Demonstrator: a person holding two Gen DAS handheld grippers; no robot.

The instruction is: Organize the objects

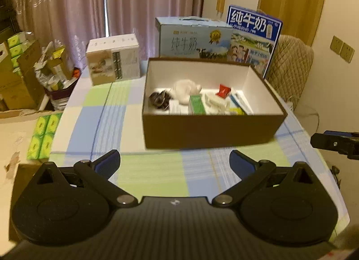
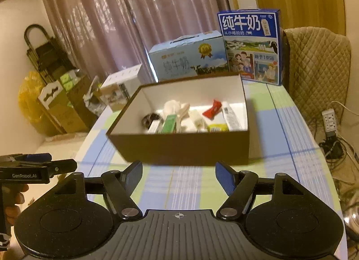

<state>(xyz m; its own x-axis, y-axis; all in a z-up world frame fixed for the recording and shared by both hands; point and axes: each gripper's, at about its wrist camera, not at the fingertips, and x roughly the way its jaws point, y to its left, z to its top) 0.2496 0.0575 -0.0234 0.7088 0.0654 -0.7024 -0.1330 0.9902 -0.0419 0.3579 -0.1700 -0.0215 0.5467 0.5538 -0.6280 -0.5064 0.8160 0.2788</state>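
Brown box (image 1: 208,129) on checkered tablecloth (image 1: 152,170), holding small items.
Left gripper (image 1: 175,163) and right gripper (image 2: 178,174), at 6 o'clock: jaws wide apart, empty.

The surface (image 1: 116,111) wears a check of pale blue, green and white. On it, the box (image 1: 208,129) is dark brown outside and white inside, holding a red packet (image 1: 223,91) and a green carton (image 1: 197,105). Behind the box hang mauve curtains (image 1: 67,8).
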